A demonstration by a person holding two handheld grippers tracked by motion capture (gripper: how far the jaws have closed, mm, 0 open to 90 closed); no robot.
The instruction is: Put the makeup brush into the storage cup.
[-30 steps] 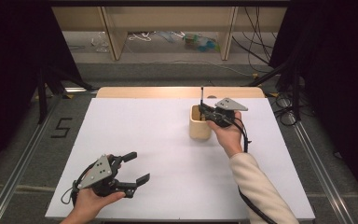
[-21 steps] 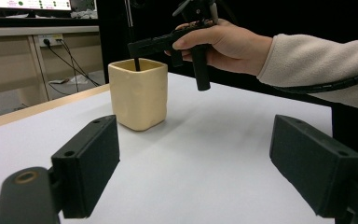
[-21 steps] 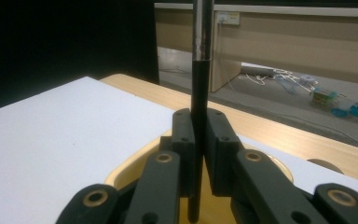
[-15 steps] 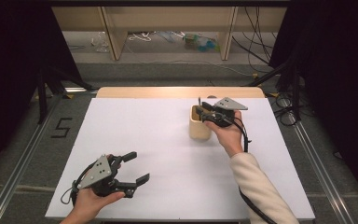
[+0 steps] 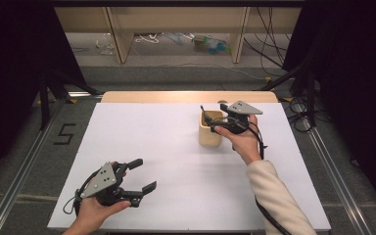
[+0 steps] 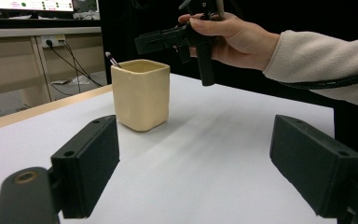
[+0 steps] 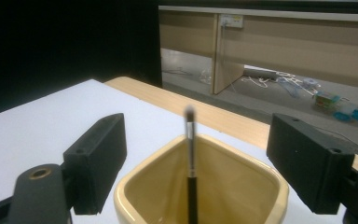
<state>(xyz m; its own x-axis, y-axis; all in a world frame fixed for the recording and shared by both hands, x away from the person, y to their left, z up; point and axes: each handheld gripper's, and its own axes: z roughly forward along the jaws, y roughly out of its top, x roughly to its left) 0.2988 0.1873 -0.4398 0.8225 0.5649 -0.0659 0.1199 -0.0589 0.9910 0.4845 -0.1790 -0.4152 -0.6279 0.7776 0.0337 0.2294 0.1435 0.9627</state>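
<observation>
Right gripper [image 5: 220, 117] poised over cup [image 5: 211, 128], jaws just opened wide, nothing pressed between them; brush [image 7: 190, 158] standing free inside the cup, midway between the two jaws in the right gripper view. Step in hand, by judgement: release of the brush into the cup, withdrawal to follow. For a clean finish: lift straight up, jaws kept wide, so that neither pad clips the brush tip or the cup rim; no sideways sweep before the jaws clear the tip.

Left gripper [image 5: 137, 177] held low over the desk [image 5: 166, 147], well apart from the cup, jaws wide and empty; best left parked there.

Brush: slim, dark handle below, pale metal ferrule above, small dark tuft on top; near upright, tip reaching above the rim [image 6: 113, 59], resting toward the cup's far wall.

Cup: cream-yellow, squarish with rounded corners, glossy, upright on the white desk, directly below and ahead of the right jaws.
</observation>
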